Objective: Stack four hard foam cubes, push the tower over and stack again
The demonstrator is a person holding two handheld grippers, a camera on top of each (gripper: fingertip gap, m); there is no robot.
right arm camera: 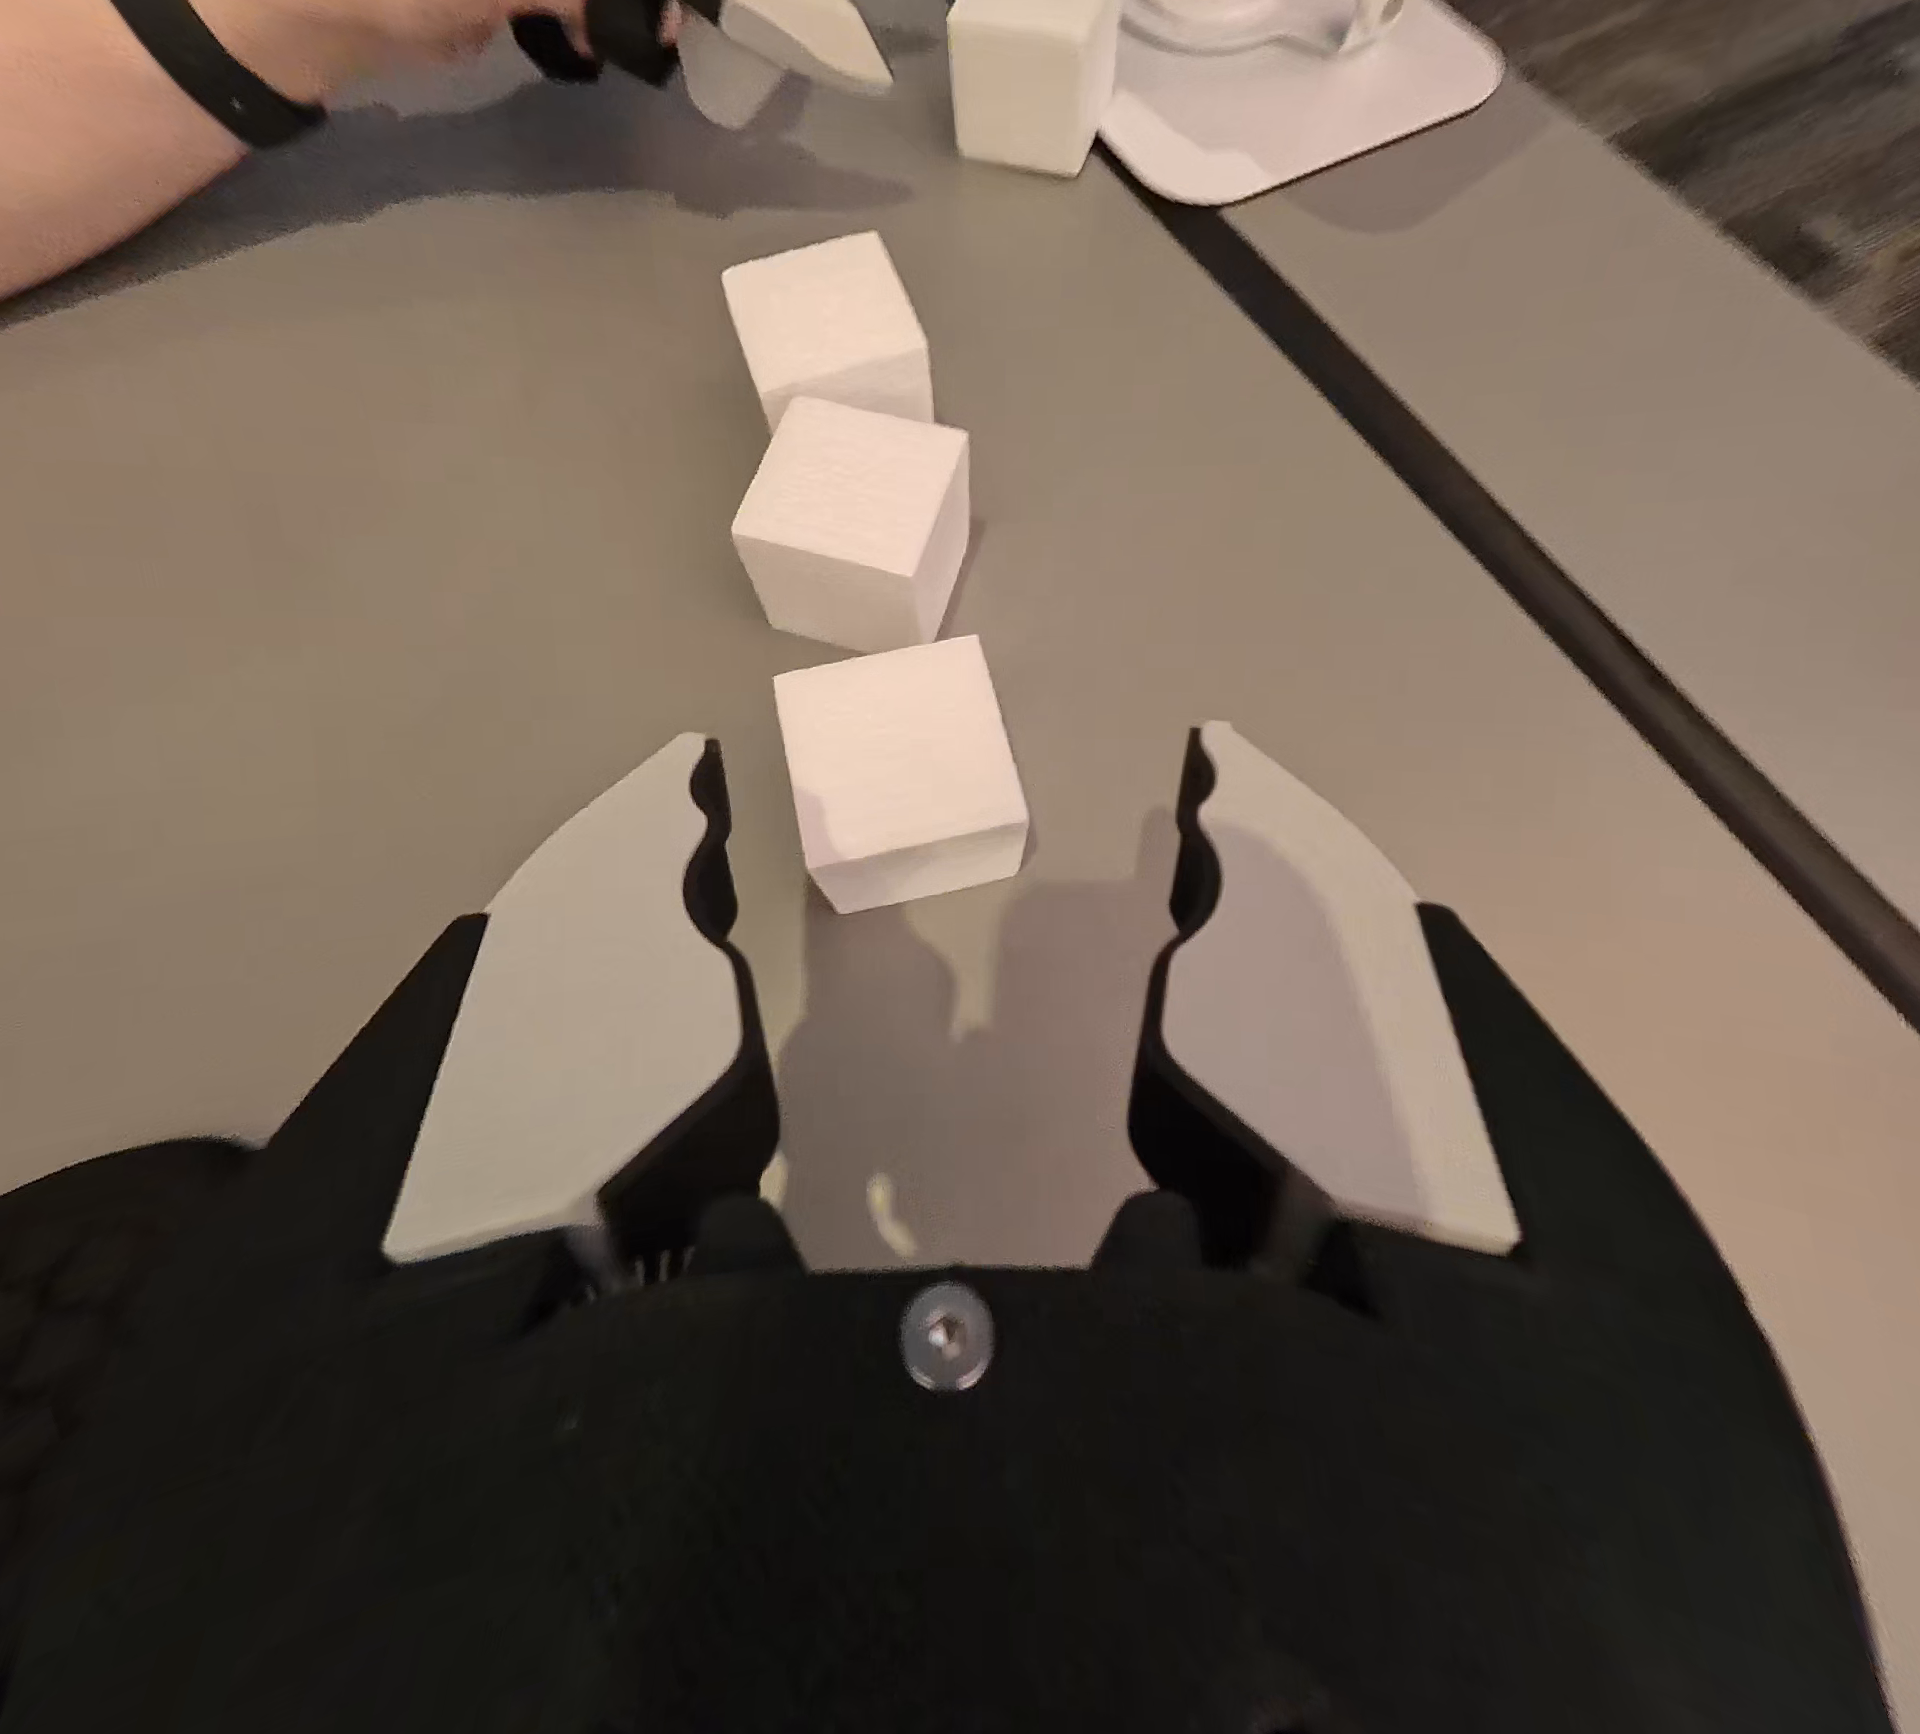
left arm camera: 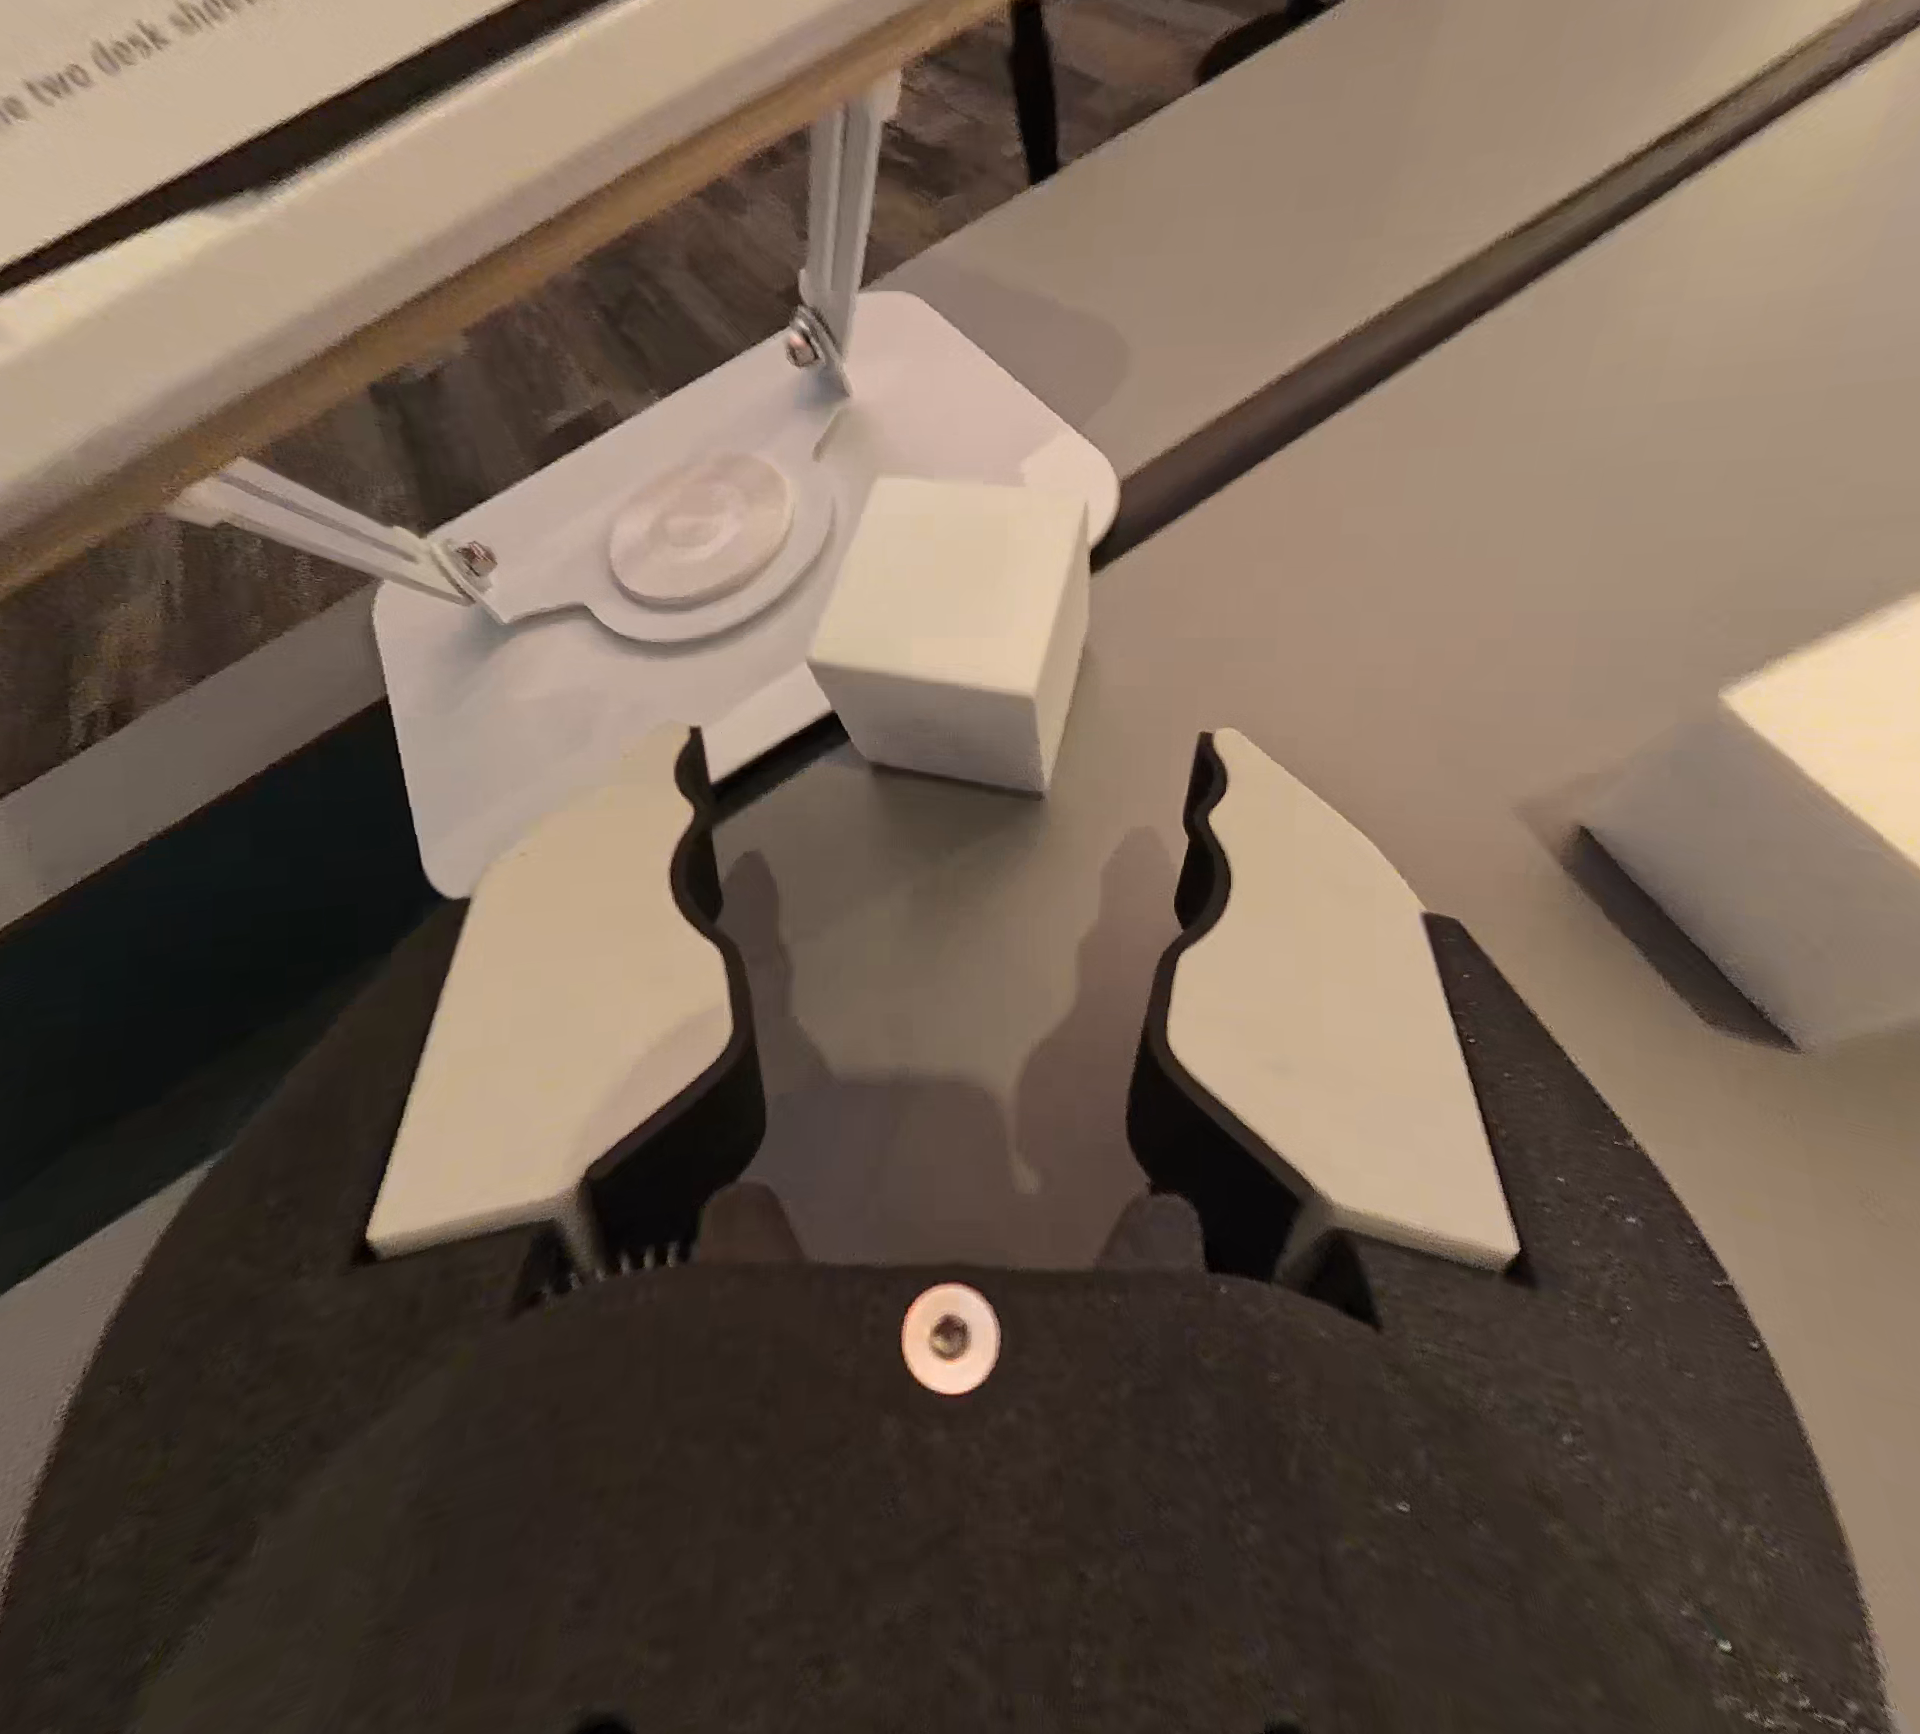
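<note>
Bare grey table (right arm camera: 364, 541) left of three cubes (right arm camera: 852, 521) in a row; white stand base (right arm camera: 1351, 95) touching fourth cube (right arm camera: 1023, 53), blocking beyond.

Left wrist view looked forward and down between its own fingers from close range at the white stand base (left arm camera: 582, 697), with one foam cube (left arm camera: 951, 635) against its edge. Right wrist view sat farther back and higher, facing along the grey table (right arm camera: 312, 541) toward the same stand base (right arm camera: 1340, 95). Both views shared that base, the cube (right arm camera: 1023, 53) beside it and the dark table seam (right arm camera: 1507, 521)
</note>
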